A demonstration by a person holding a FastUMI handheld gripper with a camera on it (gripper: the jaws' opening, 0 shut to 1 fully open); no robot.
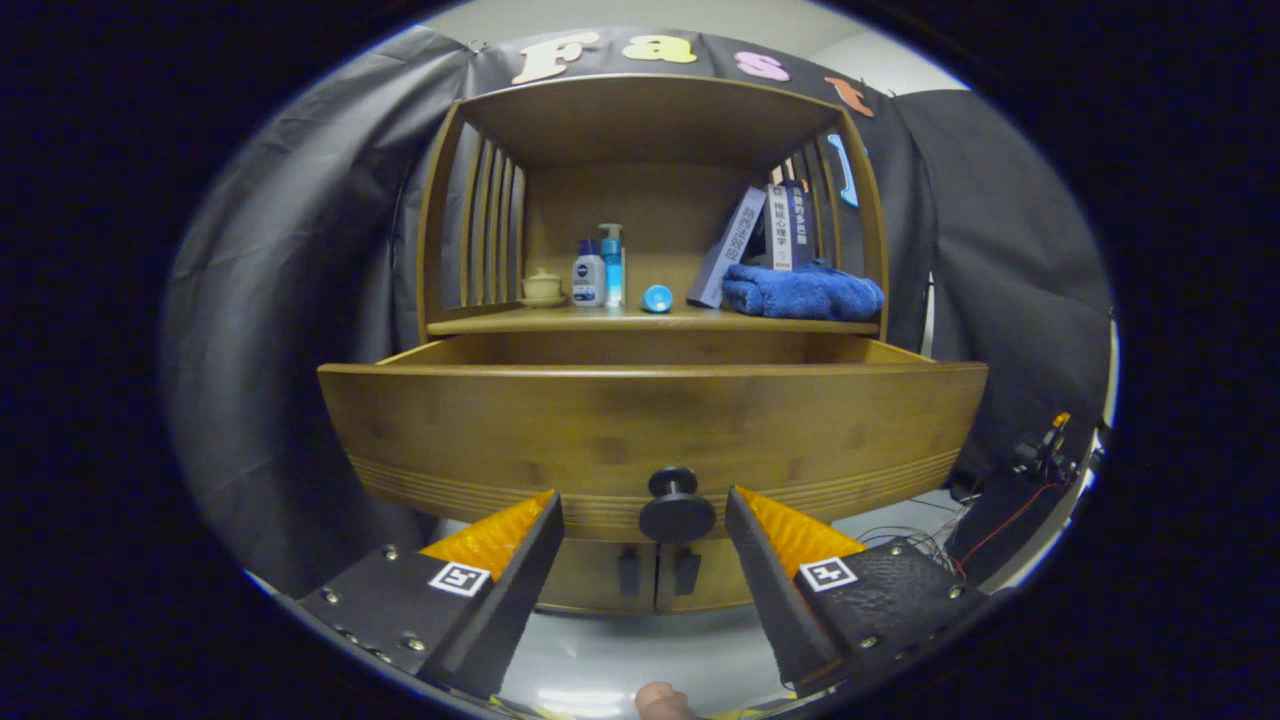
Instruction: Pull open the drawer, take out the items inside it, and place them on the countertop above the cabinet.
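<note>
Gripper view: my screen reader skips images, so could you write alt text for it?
The gripper is open, its fingers either side of the black knob on a pulled-out wooden drawer. On the countertop above stand bottles, a small cup, books and a folded blue towel.

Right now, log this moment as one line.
drawer: pulled open | tool: open, fingers either side of knob, not touching | contents: hidden

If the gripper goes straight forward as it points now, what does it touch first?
Most likely the round knob on the pulled-out drawer front. It sits between the open fingers of the gripper, though depth is uncertain.
</note>
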